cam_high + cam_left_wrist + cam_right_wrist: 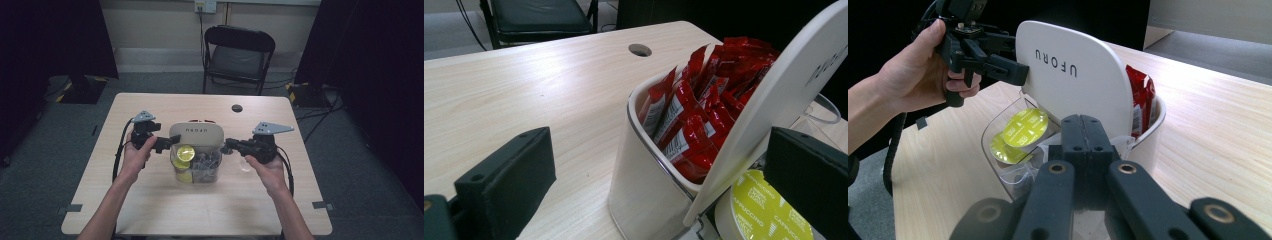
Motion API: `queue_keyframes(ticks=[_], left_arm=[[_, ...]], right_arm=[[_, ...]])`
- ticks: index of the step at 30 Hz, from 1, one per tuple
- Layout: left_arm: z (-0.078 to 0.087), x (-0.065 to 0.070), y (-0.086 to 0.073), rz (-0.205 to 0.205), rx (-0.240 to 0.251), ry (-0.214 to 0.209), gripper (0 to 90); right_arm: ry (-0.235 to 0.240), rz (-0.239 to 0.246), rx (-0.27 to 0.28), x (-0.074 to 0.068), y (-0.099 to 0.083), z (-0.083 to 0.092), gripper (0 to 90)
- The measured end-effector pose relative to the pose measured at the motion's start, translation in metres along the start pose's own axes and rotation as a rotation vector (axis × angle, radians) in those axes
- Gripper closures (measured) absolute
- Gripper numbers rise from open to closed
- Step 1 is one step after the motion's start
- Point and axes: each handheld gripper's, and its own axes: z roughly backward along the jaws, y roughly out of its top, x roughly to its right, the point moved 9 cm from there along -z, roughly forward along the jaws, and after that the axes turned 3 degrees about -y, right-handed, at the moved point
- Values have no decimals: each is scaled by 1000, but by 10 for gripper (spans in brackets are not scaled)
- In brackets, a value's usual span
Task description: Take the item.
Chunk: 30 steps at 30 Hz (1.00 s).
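Observation:
A white organiser box [639, 190] stands mid-table with its white lid [196, 132] tipped upright; the lid [1073, 75] reads UFORU. Red sachets [696, 115] fill the white tub behind the lid. In front of it, a clear compartment [197, 170] holds yellow capsules [1025, 127]. My left gripper [167, 142] is at the box's left side, open wide [656, 185], one jaw against the lid's edge and the tub's corner between the jaws. My right gripper [226, 146] points at the box from the right, shut [1082, 131] with nothing in it.
A black folding chair [239, 55] stands beyond the far table edge. A round cable hole [236, 108] sits in the tabletop behind the box. Bare wood [200, 210] stretches toward the near edge between the person's forearms.

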Motion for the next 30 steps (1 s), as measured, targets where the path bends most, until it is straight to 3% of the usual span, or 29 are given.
queue_keyframes(ticks=[15,30], left_arm=[[-1,1,0,10,9,-5,0],[-1,0,0,12,8,-6,0]], right_arm=[[-32,-23,13,14,-1,12,900],[-88,-80,22,42,-9,26,900]])
